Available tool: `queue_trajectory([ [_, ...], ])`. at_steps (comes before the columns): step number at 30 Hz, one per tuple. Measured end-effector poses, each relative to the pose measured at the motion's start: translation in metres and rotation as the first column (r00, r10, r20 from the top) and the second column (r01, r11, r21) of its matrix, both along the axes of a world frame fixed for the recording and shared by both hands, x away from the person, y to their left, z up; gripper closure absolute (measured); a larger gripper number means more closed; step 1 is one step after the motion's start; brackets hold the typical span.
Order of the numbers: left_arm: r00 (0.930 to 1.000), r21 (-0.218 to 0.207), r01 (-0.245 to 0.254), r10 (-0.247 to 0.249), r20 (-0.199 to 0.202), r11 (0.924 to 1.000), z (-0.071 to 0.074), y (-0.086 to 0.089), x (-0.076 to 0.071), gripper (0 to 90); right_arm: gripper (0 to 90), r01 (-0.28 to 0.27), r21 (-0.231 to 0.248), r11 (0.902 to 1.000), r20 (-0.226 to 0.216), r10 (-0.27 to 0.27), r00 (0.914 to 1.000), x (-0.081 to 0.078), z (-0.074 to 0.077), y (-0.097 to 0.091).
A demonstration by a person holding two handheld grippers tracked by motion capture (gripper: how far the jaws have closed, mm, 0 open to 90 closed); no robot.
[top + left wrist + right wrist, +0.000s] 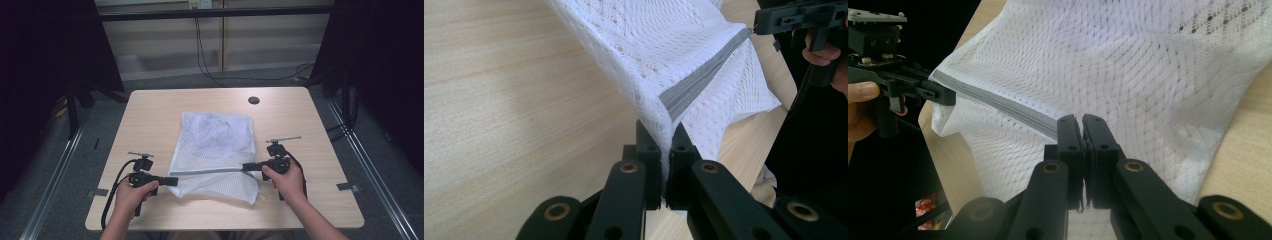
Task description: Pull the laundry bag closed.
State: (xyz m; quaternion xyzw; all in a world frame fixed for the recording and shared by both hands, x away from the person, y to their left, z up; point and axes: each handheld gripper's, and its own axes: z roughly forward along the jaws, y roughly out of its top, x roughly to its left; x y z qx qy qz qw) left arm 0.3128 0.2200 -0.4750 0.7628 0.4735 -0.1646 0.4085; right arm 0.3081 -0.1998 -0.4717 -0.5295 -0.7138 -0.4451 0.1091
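A white mesh laundry bag (215,145) lies on the light wooden table (150,110), with patterned cloth faintly visible inside it. A grey zipper band (210,171) runs across its near end, pulled straight between both grippers. My left gripper (173,181) is shut on the band's left end; in the left gripper view the mesh bag (674,55) and grey band (704,80) rise from my pinched left gripper (666,145). My right gripper (246,167) is shut on the band's right end, and the right gripper view shows the right gripper (1081,127) clamping the band (998,102) against the mesh (1128,65).
A round cable hole (254,100) sits in the table near its far edge. Dark curtains hang at both sides, and cables run across the grey floor behind the table. Metal rails flank the table on the floor.
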Motion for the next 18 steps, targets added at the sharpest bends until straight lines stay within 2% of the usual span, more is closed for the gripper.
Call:
queue_trajectory([
  [7,1.0,0.003,0.004,-0.004,0.0,1.0,0.0,0.001,0.0,88.0,87.1,0.002,0.0,1.0,-0.01,-0.002,0.9999,-0.001,0.001,-0.003],
  [9,1.0,-0.007,-0.003,0.003,-0.005,1.0,0.0,0.0,0.0,87.9,87.1,0.005,0.008,1.0,-0.01,-0.005,0.9999,-0.002,0.001,-0.005],
  [15,1.0,0.008,0.0,0.0,0.002,1.0,0.0,0.002,0.0,87.9,87.1,0.003,-0.006,1.0,-0.008,-0.003,1.0,-0.003,0.001,-0.006],
  [18,1.0,-0.001,-0.009,0.009,-0.002,1.0,0.0,0.002,0.0,88.0,87.1,0.012,-0.002,0.9999,-0.009,-0.012,0.9999,-0.003,0.001,-0.012],
])
